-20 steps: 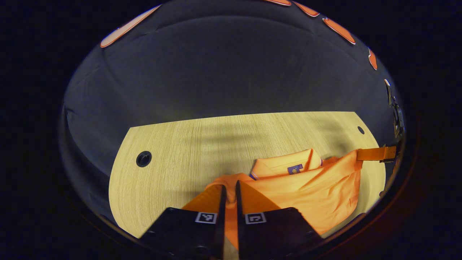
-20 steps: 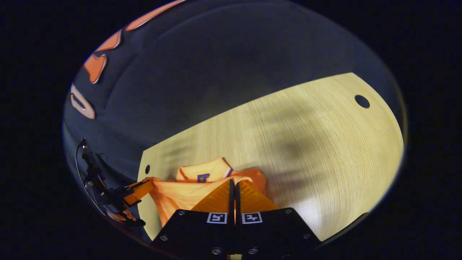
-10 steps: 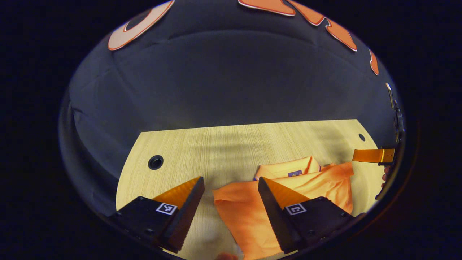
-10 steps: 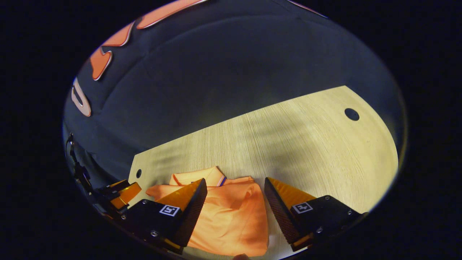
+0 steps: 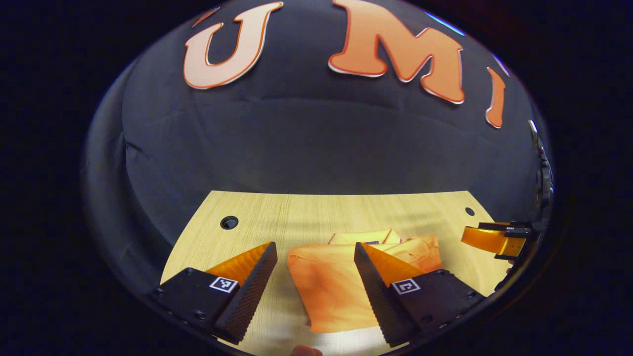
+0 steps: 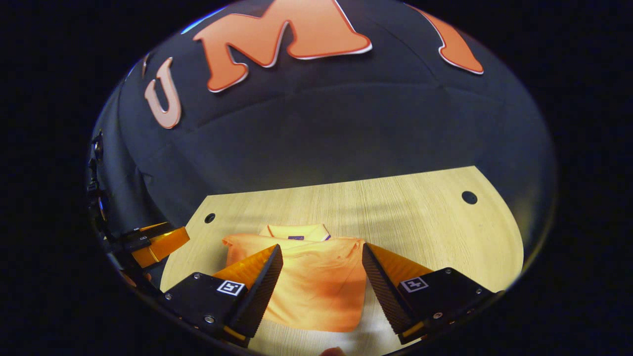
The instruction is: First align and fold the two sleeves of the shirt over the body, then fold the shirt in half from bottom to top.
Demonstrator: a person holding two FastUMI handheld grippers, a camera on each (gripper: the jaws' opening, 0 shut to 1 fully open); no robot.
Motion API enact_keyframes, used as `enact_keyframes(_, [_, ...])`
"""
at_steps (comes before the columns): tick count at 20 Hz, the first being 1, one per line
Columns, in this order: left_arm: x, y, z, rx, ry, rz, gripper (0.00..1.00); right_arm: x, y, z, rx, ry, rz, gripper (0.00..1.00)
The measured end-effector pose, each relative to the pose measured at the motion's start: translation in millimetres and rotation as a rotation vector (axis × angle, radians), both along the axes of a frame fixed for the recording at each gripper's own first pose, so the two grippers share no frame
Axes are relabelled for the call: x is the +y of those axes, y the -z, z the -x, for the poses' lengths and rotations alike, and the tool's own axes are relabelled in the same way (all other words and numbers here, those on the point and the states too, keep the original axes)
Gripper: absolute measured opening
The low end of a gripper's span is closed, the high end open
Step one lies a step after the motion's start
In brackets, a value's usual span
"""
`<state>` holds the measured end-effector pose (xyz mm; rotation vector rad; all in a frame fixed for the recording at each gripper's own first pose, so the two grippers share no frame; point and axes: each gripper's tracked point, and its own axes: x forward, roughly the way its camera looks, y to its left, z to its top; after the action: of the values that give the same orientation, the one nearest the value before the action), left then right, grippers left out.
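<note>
Now folded orange polo shirt (image 5: 326,287) lies flat on light wood table (image 6: 420,222), beneath wide-open, empty left gripper (image 5: 314,259) and right gripper (image 6: 321,259).

Staged recording booth, not a lived-in home. Black cloth wall (image 5: 306,143) closed off the far side and wrapped round both sides. Light wood-grain bench (image 6: 395,207) had round cable holes (image 5: 229,222) near its far corners, office-desk style. Handheld claw (image 5: 494,241) with cabling at right edge pointed to a data-collection setup.
</note>
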<state>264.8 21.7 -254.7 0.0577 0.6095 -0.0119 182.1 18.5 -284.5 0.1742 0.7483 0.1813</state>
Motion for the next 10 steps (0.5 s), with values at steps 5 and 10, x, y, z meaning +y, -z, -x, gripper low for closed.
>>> enact_keyframes(5, [-5.8, -26.4, 29.8, -0.091, 0.008, 0.013, 0.97, 0.8, -37.5, 35.2, -0.103, -0.027, 0.028, 0.98])
enact_keyframes(10, [1.5, -41.8, 50.5, -0.173, -0.004, 0.029, 0.97, 2.2, -78.3, 71.1, -0.226, -0.020, 0.042, 0.98])
